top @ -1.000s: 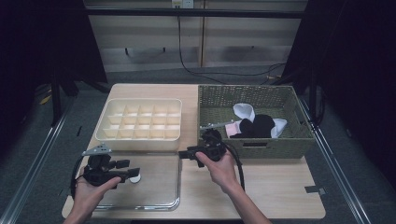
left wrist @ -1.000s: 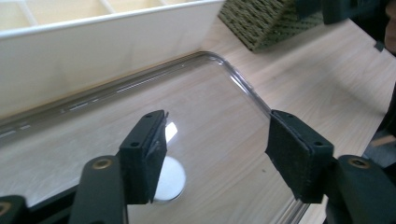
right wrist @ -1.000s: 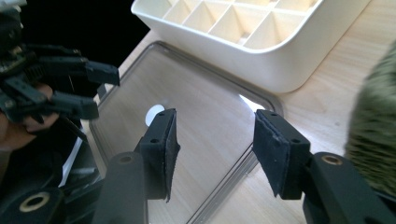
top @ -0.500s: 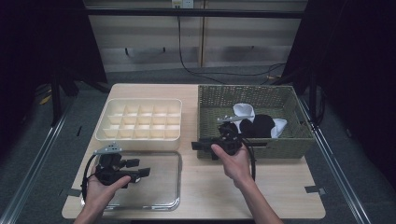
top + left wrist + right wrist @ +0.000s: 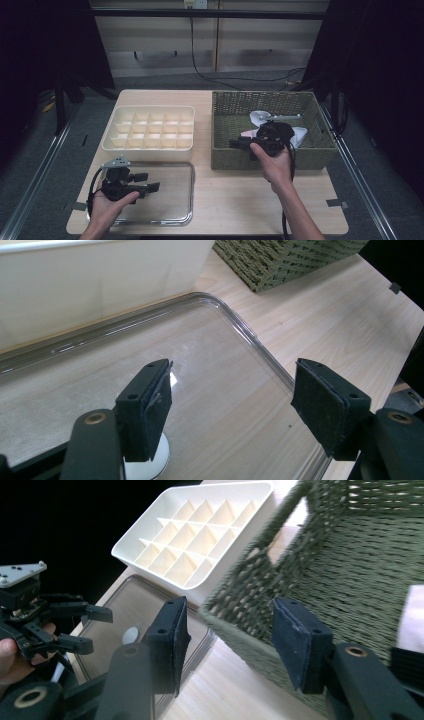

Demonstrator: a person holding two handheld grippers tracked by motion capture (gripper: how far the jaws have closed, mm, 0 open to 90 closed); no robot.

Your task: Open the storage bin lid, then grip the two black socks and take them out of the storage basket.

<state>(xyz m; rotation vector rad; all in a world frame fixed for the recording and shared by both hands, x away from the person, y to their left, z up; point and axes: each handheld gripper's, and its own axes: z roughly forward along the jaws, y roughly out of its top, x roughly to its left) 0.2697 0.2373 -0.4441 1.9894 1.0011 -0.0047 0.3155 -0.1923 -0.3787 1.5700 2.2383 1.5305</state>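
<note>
A small white round object (image 5: 150, 462) lies on the clear tray (image 5: 185, 172) at the table's near left, just beside and partly under one jaw of the left gripper (image 5: 145, 182). That gripper's jaws have just been opening and now stand spread, nothing pinched between them, with bare tray floor ahead up to its raised, rounded rim. Just beyond the tray's far edge sits the cream divided organizer (image 5: 150, 131), its wall close against the rim. To the right, bare wooden tabletop (image 5: 235, 200) separates the tray from the woven green basket (image 5: 265, 159). The right gripper (image 5: 240, 145) hovers over the basket's near-left wall, jaws parted and empty; white and dark socks (image 5: 300, 134) lie inside.
</note>
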